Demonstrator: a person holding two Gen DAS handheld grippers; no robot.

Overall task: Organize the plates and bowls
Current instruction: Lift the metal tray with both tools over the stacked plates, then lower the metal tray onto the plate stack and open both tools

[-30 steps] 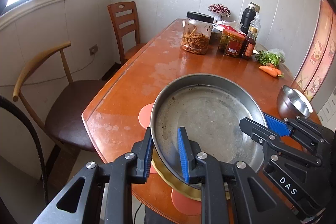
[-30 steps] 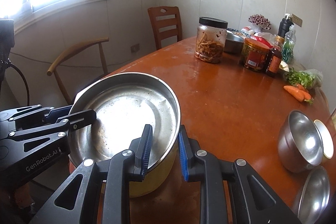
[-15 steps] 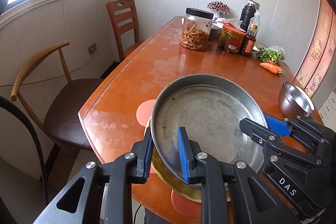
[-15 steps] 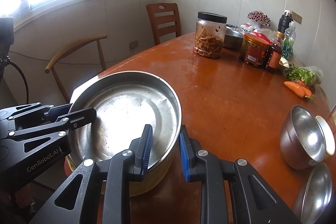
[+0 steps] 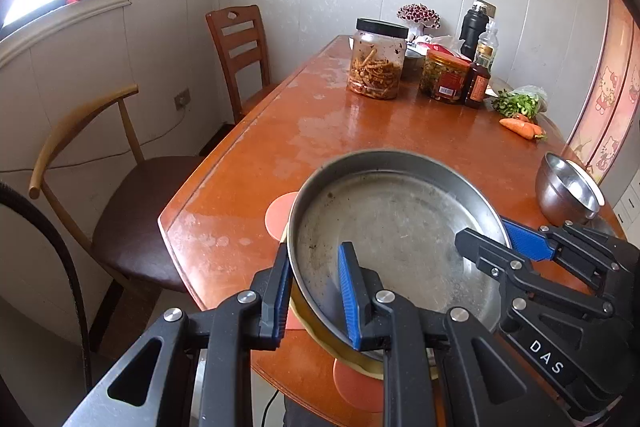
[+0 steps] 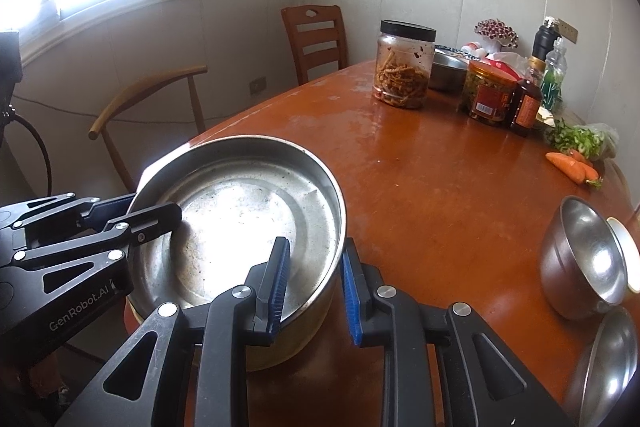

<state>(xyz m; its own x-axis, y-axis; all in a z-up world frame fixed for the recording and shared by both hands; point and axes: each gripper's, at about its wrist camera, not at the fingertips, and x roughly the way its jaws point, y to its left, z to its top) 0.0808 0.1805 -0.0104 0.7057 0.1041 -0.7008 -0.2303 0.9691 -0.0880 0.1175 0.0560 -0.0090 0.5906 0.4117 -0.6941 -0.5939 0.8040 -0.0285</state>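
Observation:
A wide, shallow steel plate [image 5: 396,239] [image 6: 248,219] sits on top of a yellow basin [image 5: 320,331] [image 6: 296,343] at the near end of the table. My left gripper [image 5: 314,291] [image 6: 148,207] is shut on the plate's near-left rim, one pad inside and one outside. On the opposite rim my right gripper [image 6: 314,283] [image 5: 492,237] is shut the same way. A steel bowl [image 5: 568,191] [image 6: 584,263] stands on the table to the right, with a second steel bowl [image 6: 604,359] nearer me.
At the far end of the wooden table [image 5: 360,131] stand a big jar of pickles [image 5: 378,59], a smaller jar [image 5: 444,77], bottles [image 5: 478,83], greens and carrots [image 5: 520,127]. Pink coasters [image 5: 276,219] lie under the basin. Two chairs [image 5: 120,187] stand at the left.

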